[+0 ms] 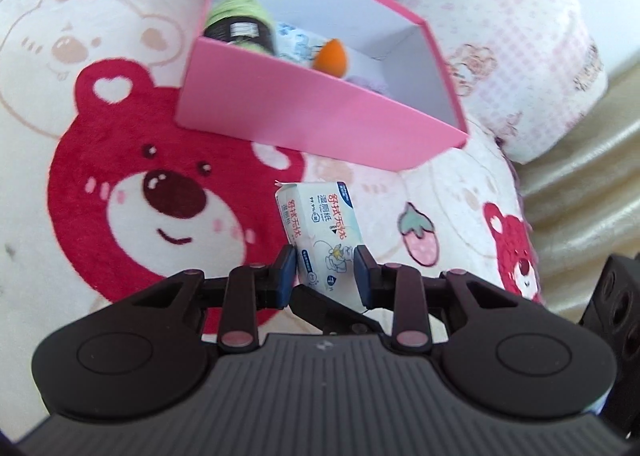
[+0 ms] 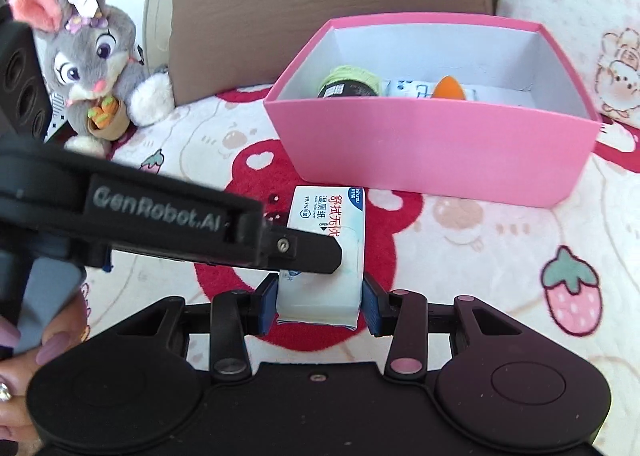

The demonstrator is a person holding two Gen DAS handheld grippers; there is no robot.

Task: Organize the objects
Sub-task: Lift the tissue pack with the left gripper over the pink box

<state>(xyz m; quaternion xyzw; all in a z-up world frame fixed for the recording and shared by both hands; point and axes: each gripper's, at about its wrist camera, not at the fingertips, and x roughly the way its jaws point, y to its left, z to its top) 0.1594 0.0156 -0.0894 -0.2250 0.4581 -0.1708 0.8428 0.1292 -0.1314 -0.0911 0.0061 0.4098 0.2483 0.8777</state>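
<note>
A white wet-wipes pack [image 1: 320,223] with red and blue print hangs above the bear blanket, just short of the pink box [image 1: 300,107]. My left gripper [image 1: 325,276] is shut on its near end, blue pads pressing both sides. In the right wrist view the same pack [image 2: 320,211] sits between the pads of my right gripper [image 2: 320,306], which is shut on its lower end. A left gripper finger [image 2: 316,252] crosses over the pack from the left. The pink box [image 2: 432,151] holds a green roll [image 2: 352,77], another wipes pack and an orange piece [image 2: 450,87].
A cream blanket with red bears [image 1: 120,175] covers the surface. A grey plush rabbit [image 2: 88,55] and a brown cushion [image 2: 320,7] stand behind the box at the left. A pink checked pillow [image 1: 512,35] lies at its right. A hand [image 2: 24,356] grips the left handle.
</note>
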